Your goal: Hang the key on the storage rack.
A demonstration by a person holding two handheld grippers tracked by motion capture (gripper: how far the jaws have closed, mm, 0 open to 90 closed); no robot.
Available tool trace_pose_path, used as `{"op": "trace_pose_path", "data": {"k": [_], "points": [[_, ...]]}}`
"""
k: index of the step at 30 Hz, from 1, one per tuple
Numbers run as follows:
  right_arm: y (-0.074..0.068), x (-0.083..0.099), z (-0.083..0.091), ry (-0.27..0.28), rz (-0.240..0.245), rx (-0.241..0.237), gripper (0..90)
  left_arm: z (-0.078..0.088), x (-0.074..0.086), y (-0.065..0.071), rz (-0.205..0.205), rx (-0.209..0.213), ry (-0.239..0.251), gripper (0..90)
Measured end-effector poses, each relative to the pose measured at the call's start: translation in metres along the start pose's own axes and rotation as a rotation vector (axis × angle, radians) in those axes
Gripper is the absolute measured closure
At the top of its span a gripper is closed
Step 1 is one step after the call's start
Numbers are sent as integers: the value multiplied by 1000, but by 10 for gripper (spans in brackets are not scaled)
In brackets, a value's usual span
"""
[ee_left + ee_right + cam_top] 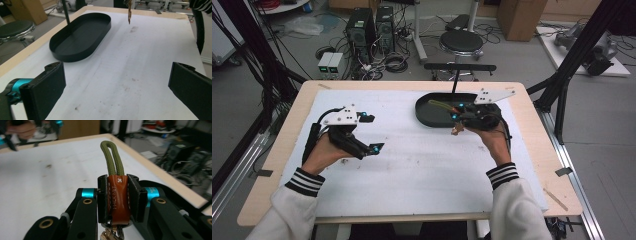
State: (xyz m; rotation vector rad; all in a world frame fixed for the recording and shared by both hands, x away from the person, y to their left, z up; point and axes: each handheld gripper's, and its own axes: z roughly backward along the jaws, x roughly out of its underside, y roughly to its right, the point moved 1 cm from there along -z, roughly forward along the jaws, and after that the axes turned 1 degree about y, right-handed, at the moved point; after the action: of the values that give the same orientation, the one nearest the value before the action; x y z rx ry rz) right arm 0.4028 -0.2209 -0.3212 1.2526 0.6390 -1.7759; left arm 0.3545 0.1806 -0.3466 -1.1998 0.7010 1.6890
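I see a cluttered workshop floor beyond the table [532,125]: computer towers, coiled cables, a round stool and a cardboard box. The wooden table carries a white mat [422,165] that covers most of its top.

Near the far edge, right of centre, a black oval tray [427,112] lies on the mat. My right gripper [455,114] sits over the tray's near right end, and its jaws are clamped tight on a key fob [117,197]: a brown leather tab stitched around a loop of olive-green cord. In the right gripper view the cord loop stands up above the pads and the leather is pinched between them, with a metal ring and keys hanging just below. In the left gripper view the keys dangle above the mat, close beside the tray.

My left gripper [371,133] is over the mat's left side, well apart from the tray, jaws spread wide with nothing between them; bare, lightly stained mat lies under them.
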Motion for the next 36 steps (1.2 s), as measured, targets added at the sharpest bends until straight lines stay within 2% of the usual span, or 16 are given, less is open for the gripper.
{"op": "trace_pose_path", "data": {"k": [8,12,17,22,32,36], "points": [[23,5,19,48,-52,193,720,23,27,4,20,-88,76,17],[33,3,25,58,-76,271,720,32,42,8,40,-126,100,17],[43,-2,29,59,-80,354,720,41,60,13,71,-171,141,17],[52,-4,31,67,-81,427,720,46,77,21,91,-204,134,17],[66,1,27,76,-124,527,720,59,104,27,107,-292,216,17],[68,4,21,65,-131,567,720,60,109,28,110,-304,228,17]]}}
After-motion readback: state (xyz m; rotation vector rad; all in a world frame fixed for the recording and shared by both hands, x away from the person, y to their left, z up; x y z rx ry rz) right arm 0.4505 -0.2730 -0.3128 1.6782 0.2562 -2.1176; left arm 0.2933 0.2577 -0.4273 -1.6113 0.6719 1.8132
